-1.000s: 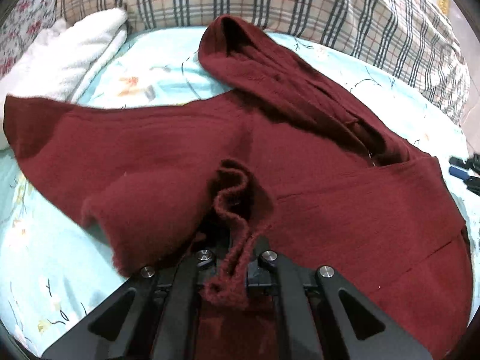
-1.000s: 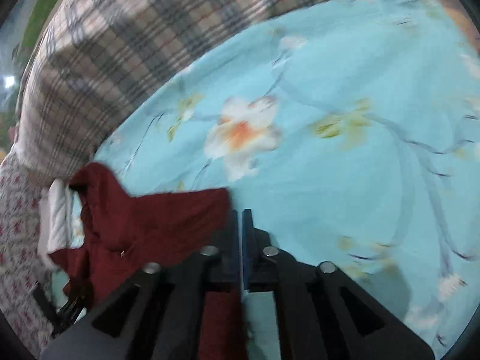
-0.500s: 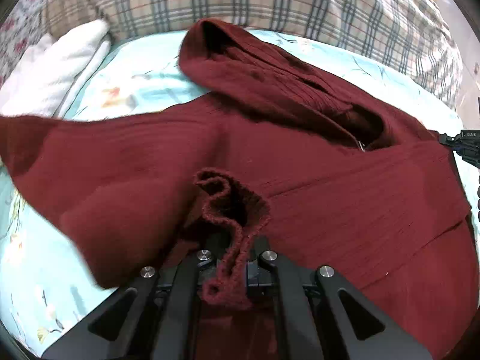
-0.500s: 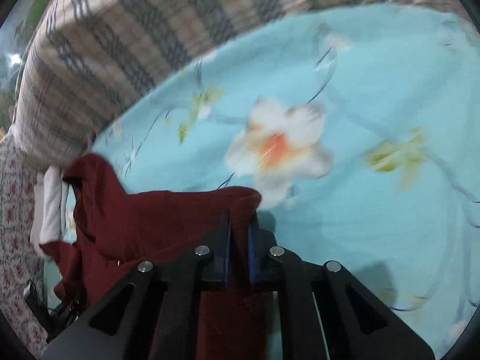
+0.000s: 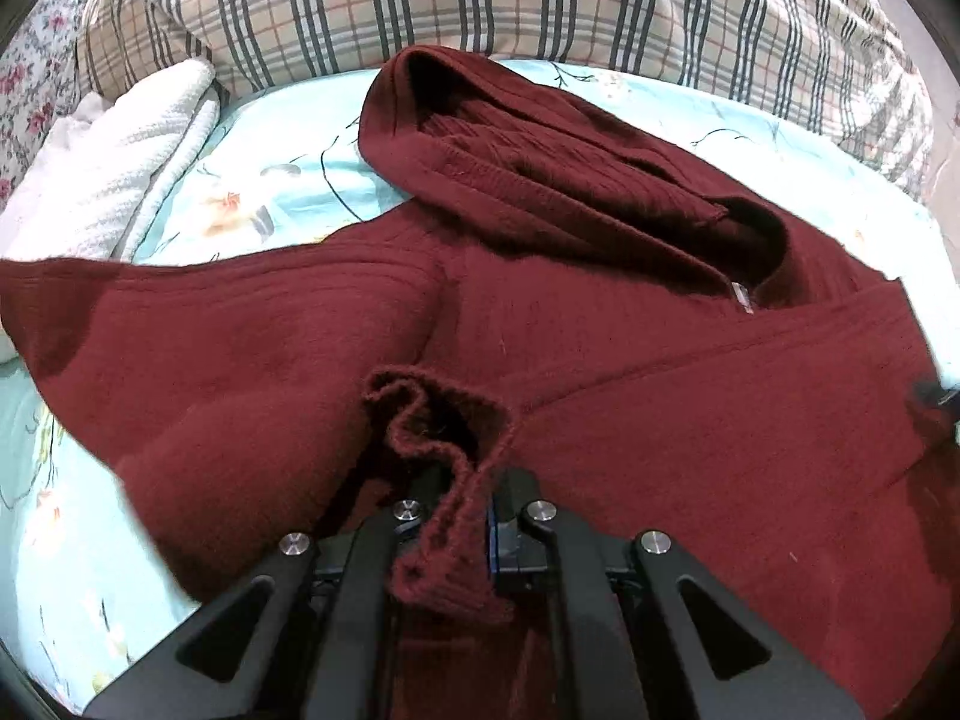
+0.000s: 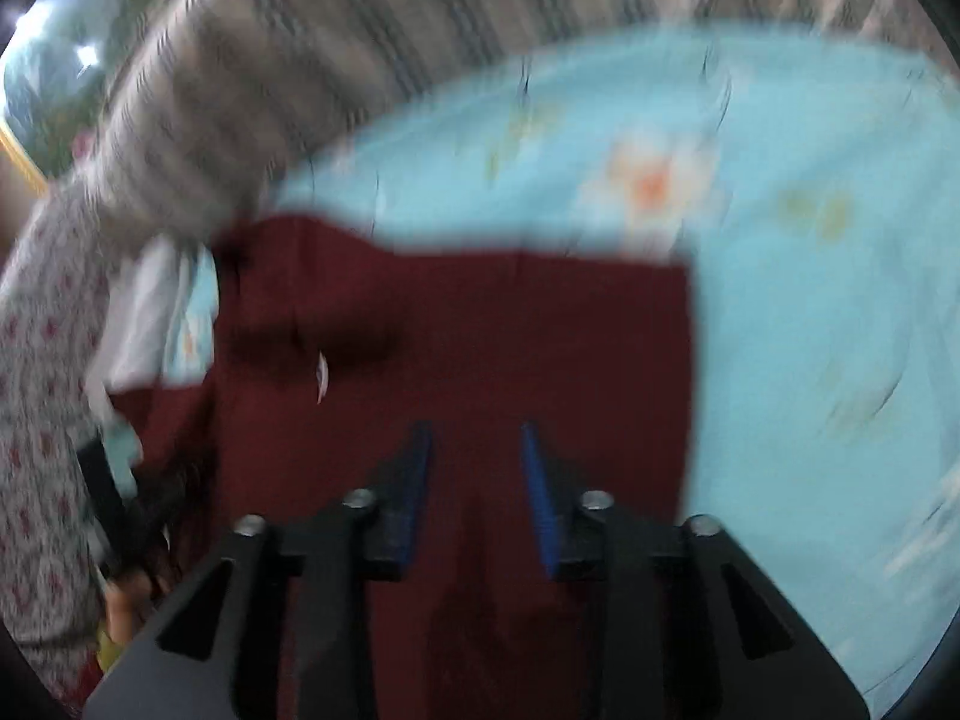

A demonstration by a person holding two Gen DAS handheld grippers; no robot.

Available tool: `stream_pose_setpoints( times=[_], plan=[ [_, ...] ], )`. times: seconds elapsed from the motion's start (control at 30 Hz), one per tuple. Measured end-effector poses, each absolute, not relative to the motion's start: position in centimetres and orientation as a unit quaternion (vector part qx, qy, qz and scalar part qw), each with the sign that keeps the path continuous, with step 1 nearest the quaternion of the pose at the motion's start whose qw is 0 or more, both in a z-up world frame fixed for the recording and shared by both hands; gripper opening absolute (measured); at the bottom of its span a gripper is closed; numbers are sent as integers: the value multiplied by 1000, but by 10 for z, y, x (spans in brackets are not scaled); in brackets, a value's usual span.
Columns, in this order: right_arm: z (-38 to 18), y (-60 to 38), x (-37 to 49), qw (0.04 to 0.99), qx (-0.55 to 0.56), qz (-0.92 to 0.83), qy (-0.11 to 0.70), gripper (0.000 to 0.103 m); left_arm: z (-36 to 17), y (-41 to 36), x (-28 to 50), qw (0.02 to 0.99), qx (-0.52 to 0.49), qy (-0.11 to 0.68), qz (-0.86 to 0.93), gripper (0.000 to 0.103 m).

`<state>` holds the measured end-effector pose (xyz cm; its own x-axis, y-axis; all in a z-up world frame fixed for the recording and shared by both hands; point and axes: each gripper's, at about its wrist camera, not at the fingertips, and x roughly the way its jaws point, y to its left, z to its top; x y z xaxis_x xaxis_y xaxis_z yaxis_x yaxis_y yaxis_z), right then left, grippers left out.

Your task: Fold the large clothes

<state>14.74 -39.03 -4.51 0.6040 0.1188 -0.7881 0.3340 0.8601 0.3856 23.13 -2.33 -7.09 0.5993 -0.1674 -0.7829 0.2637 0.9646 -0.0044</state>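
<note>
Closest in the left wrist view, the left tool [image 5: 465, 516] is clenched on a bunched, rolled edge of a dark red knitted garment [image 5: 600, 372]; the pinched cloth stands up in a curled ridge between the fingers. Beyond the grip, the garment lies spread across a light blue floral bed sheet [image 5: 288, 192]. One broad section stretches to the left, another lies folded across toward the right, and a hood-like section [image 5: 480, 138] lies farther back with a small pale label [image 5: 743, 299] near its base. A folded white towel [image 5: 120, 174] sits to the far left, and a plaid pillow [image 5: 540, 0] runs along the back.

In the right wrist view, which is blurred, the right tool [image 6: 474, 483] is released. Its jaws have just been opening, and nothing is pinched between them; the blue-lined fingertips [image 6: 537, 480] hang above a flat red panel whose straight edge ends on the sheet to the right. A person's floral-patterned sleeve [image 6: 42, 390] shows at the left rim.

The step in hand appears to be a side panel being laid inward, with the right side just let go. The next move likely calls for the left tool to carry its pinched edge across and lay it flat, without dragging the layers already down. The loose knit could bunch or slide.
</note>
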Motion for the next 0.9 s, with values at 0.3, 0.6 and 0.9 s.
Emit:
stream_pose_setpoints(
  times=[0.3, 0.6, 0.9],
  plan=[
    [-20, -353, 114, 876, 303, -14, 376, 36, -34, 94, 198, 900, -59, 423, -88, 23],
    [-12, -280, 99, 864, 313, 80, 385, 36, -66, 256, 284, 868, -249, 428, 39, 58],
    [-27, -250, 98, 847, 304, 99, 424, 36, -64, 289, 334, 876, -314, 365, -9, 9]
  ],
)
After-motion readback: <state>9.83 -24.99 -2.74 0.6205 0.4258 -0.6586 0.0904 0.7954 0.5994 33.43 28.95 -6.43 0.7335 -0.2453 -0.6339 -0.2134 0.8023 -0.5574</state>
